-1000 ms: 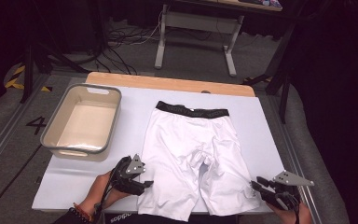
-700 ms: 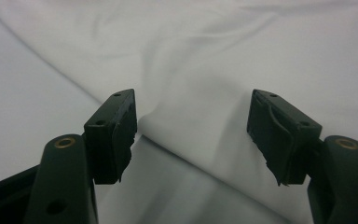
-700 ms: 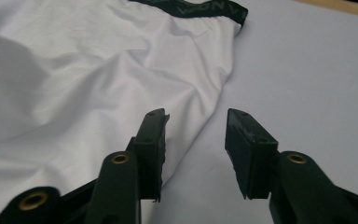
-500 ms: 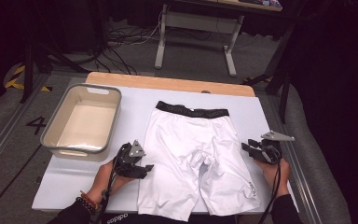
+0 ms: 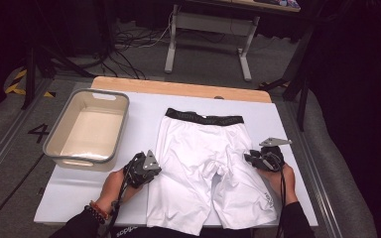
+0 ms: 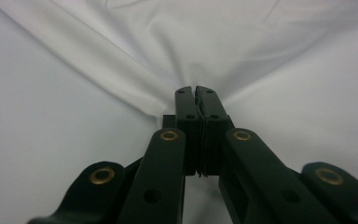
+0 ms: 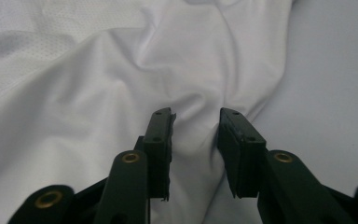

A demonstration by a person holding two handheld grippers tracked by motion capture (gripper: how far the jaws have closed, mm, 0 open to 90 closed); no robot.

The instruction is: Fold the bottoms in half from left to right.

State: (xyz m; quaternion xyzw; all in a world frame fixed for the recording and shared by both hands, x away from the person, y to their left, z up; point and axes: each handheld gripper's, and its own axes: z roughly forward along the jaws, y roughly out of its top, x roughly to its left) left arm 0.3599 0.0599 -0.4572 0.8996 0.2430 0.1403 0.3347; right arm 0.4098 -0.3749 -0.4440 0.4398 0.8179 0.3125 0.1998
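White shorts (image 5: 203,163) with a black waistband (image 5: 203,119) lie flat on the white table cover (image 5: 104,198), legs toward me. My left gripper (image 5: 155,172) sits at the outer edge of the left leg. In the left gripper view its jaws (image 6: 196,91) are pressed together on a pinch of the shorts' cloth (image 6: 261,46), with folds fanning out from the tips. My right gripper (image 5: 248,158) is at the outer edge of the right leg. Its jaws (image 7: 196,116) have just been closing and stand apart, with a raised fold of the shorts (image 7: 98,93) between them.
A grey-rimmed beige bin (image 5: 59,148) stands at the table's left, close to my left hand. A wooden strip (image 5: 178,89) runs along the far edge. Metal rails flank the table, and desk legs and cables lie on the floor behind.
My right gripper has travelled from the front right corner up to the right leg's edge. My left gripper edged onto the left leg's edge and shut on the cloth.
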